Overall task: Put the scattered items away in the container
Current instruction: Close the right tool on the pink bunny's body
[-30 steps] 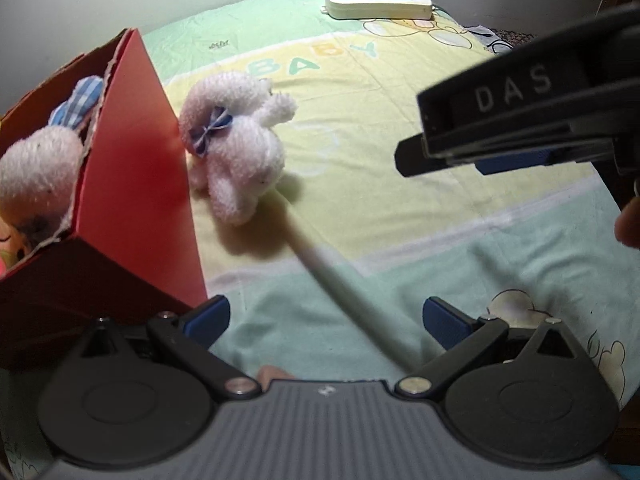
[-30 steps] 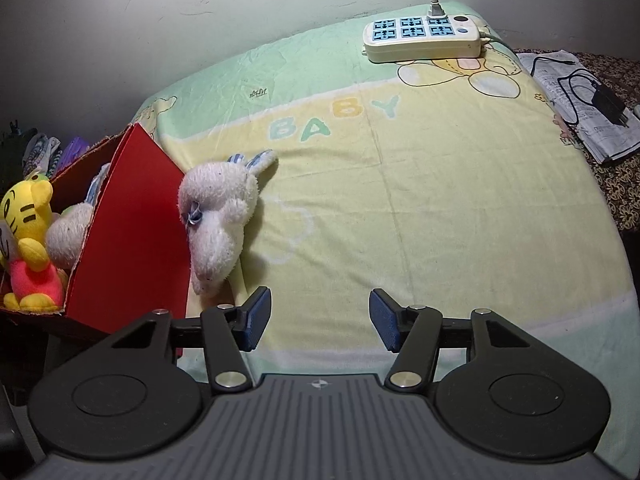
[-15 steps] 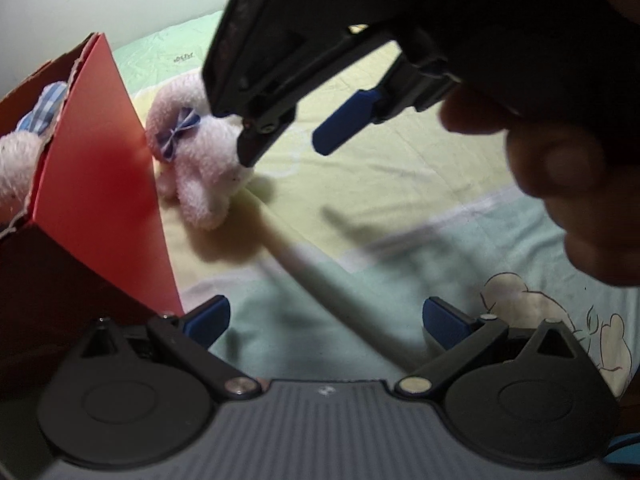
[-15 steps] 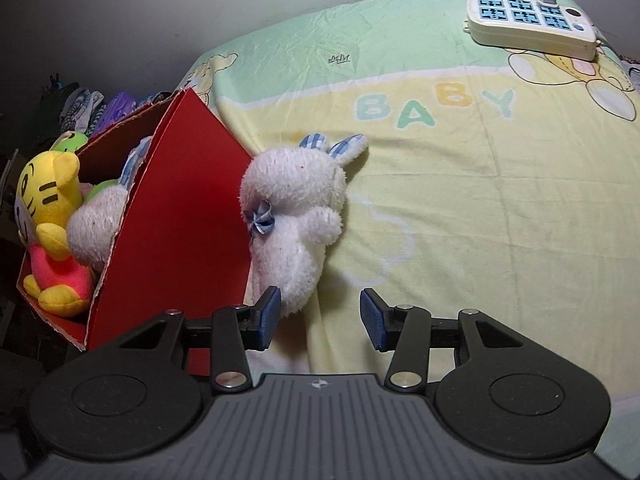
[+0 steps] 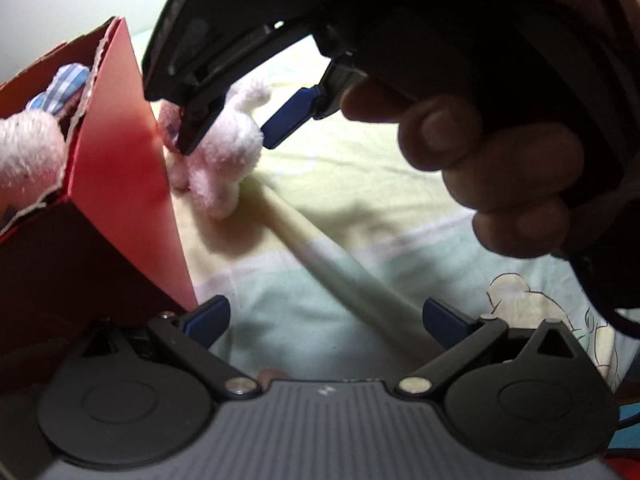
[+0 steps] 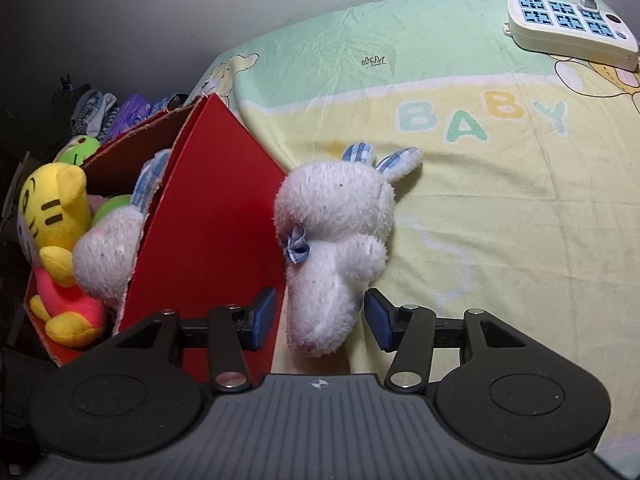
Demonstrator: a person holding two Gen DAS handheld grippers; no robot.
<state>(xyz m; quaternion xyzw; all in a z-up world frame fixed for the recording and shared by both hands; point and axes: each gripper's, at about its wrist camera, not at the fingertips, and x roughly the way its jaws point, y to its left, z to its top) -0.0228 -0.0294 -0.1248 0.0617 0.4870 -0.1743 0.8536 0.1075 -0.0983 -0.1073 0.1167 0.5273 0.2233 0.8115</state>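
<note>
My right hand-held gripper (image 6: 320,318) has its blue pads apart, one on each side of the lower end of the white plush rabbit (image 6: 336,248), close to it but not pressing in as far as I can see. The rabbit lies on the bed sheet (image 6: 500,220) right beside the outer wall of the red cardboard box (image 6: 208,240), its checked blue ears pointing away from me toward the "BABY" lettering. Inside the box sit a yellow plush tiger (image 6: 56,240), another white plush toy (image 6: 106,256) and something green behind them. A white power strip (image 6: 572,30) rests at the far corner of the bed, well apart from the rabbit. My left hand-held gripper (image 5: 326,316) is held low over the sheet with its fingers spread wide and nothing between them; from its camera, my right hand (image 5: 492,168) and the right tool fill the upper view, reaching down over the rabbit (image 5: 224,152) next to the box (image 5: 120,152).
</note>
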